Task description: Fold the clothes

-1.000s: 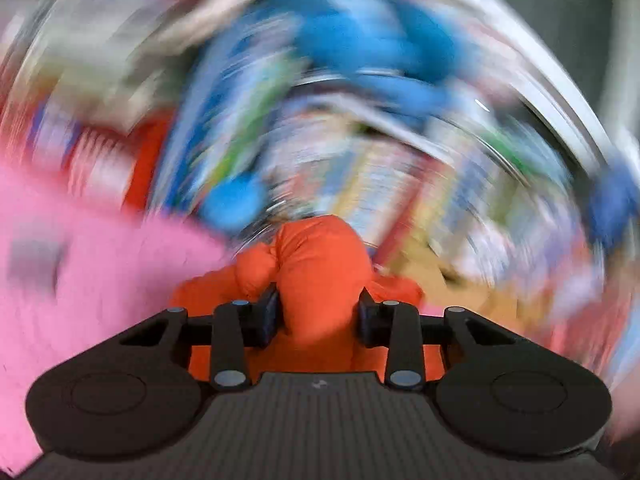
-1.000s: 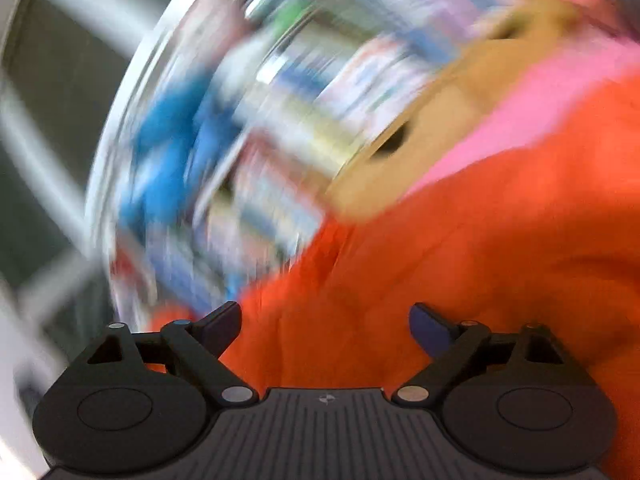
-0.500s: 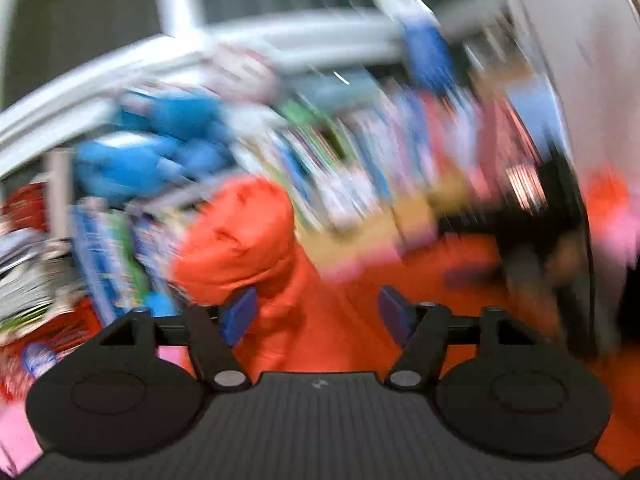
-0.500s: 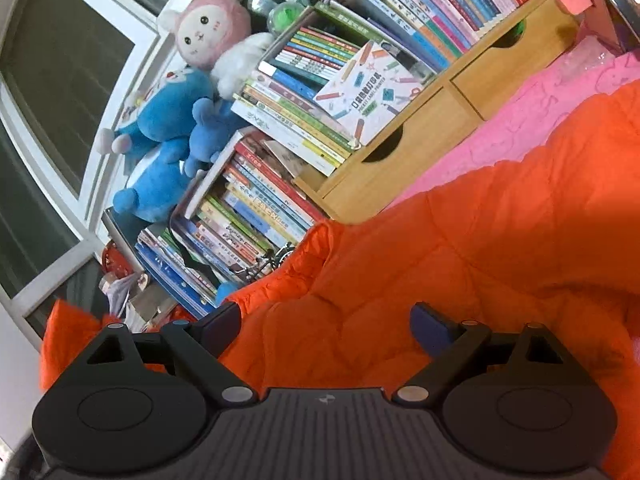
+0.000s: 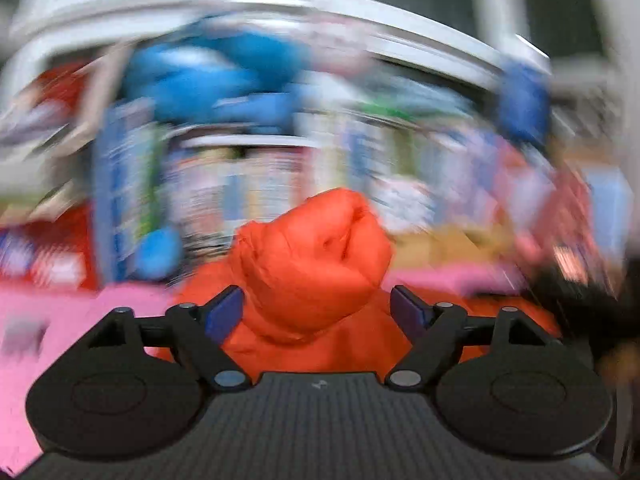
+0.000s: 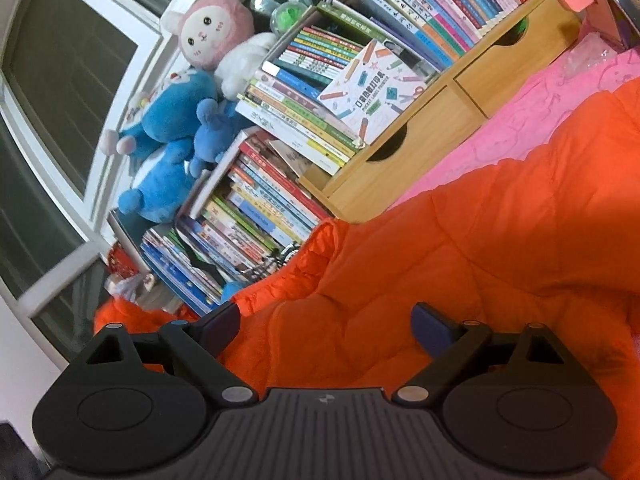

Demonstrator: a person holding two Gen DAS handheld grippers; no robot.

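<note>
In the left wrist view the left claw [image 5: 316, 306] stands wide; its jaws have just let go, opened far and eased in slightly, and a puffed lump of the orange jacket [image 5: 316, 264] rises between them, touching neither pad. Beyond the lump everything is smeared: a pink cover [image 5: 52, 320] to the left, blue shapes higher up.

The right wrist view is sharp. The right claw [image 6: 324, 326] is also wide, gripping nothing, with quilted jacket [image 6: 460, 248] spread just ahead of and under it. Past the jacket lies the pink cover [image 6: 532, 112], then a wooden drawer unit [image 6: 432, 136], stacked books [image 6: 280, 184], and farthest, blue plush toys [image 6: 168, 152] and a pink one [image 6: 212, 28] by the window [image 6: 60, 80]
</note>
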